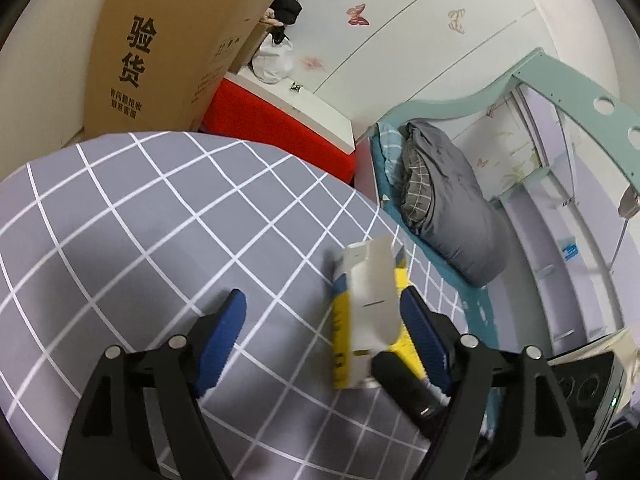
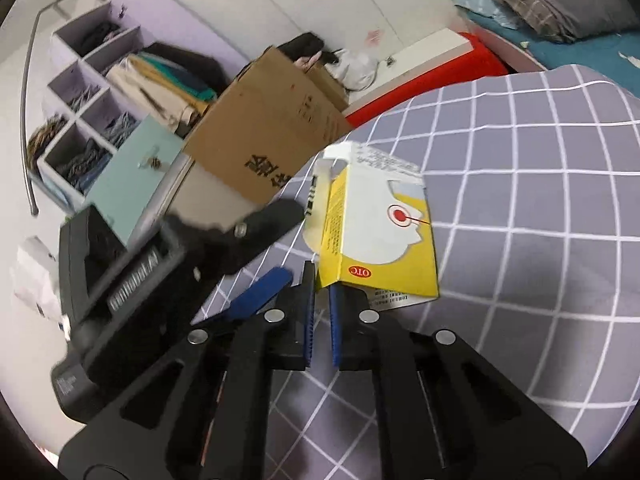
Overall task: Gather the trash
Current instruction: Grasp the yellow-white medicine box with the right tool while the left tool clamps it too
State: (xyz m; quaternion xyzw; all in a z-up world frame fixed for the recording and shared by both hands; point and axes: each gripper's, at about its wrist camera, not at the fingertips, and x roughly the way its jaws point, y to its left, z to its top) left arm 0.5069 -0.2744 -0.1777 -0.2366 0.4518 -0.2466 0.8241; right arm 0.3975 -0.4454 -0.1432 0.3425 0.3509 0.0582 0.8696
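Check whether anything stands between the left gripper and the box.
Nothing visible does. The box appears right beside one finger of the open left gripper, with only the bed behind it. The right gripper is shut on one edge of the box.

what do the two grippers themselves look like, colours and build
Both match. The left gripper and right gripper have matte black angular frames with cut-out slots and round silver fasteners at the joints. The jaws are lined with ribbed blue pads. In the right wrist view the left unit's black body shows a silver spring. No cables or sleeves are visible.
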